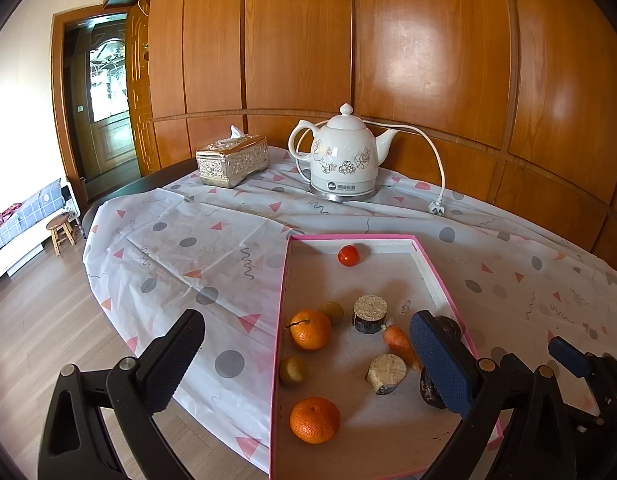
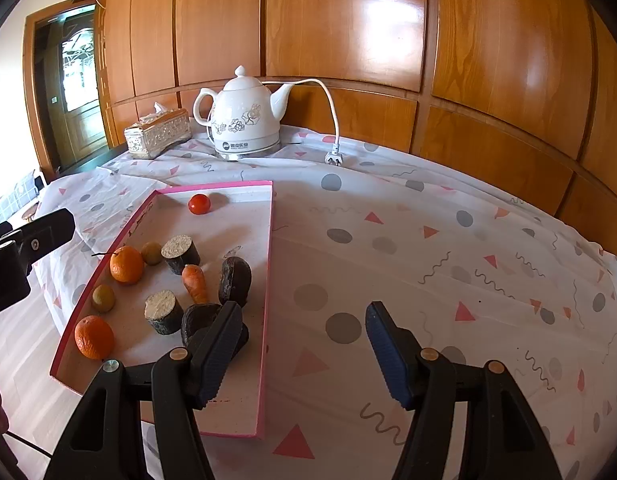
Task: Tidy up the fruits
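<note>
Right wrist view: spread, empty right gripper just right of the pink tray of fruit.

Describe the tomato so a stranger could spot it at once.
Find the pink-rimmed tray on the patterned tablecloth, in front of the white kettle. At the tray's far end, nearest the kettle, sits the tomato by itself. It is small, round and glossy red, set apart from the oranges and other produce clustered at the near end.

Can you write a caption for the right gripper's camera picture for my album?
Open right gripper hovers by a pink-rimmed tray of oranges, a tomato and a carrot.
</note>
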The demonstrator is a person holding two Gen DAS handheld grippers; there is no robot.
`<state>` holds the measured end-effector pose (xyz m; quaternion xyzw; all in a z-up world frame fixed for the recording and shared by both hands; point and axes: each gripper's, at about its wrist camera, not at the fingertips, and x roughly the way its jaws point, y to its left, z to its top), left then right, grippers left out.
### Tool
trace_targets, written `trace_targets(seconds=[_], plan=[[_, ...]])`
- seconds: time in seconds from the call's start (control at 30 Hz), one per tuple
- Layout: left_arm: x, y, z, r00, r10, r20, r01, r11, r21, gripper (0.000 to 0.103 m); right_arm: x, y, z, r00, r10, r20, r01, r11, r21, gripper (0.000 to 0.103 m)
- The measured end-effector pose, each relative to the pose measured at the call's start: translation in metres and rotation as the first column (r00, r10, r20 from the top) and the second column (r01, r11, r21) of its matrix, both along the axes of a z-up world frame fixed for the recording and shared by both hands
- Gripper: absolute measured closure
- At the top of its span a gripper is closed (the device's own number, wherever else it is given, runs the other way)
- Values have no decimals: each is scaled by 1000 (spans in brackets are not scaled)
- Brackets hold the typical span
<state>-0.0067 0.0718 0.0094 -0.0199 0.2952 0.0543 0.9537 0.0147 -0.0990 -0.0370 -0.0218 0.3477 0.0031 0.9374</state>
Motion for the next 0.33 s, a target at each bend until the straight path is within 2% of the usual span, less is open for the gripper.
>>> trace_targets(seconds=[0.33], plan=[[1, 2, -3, 1000, 1, -6, -1, 1000, -13, 0, -1, -12, 2, 1000, -24, 0, 24, 999, 32, 38]])
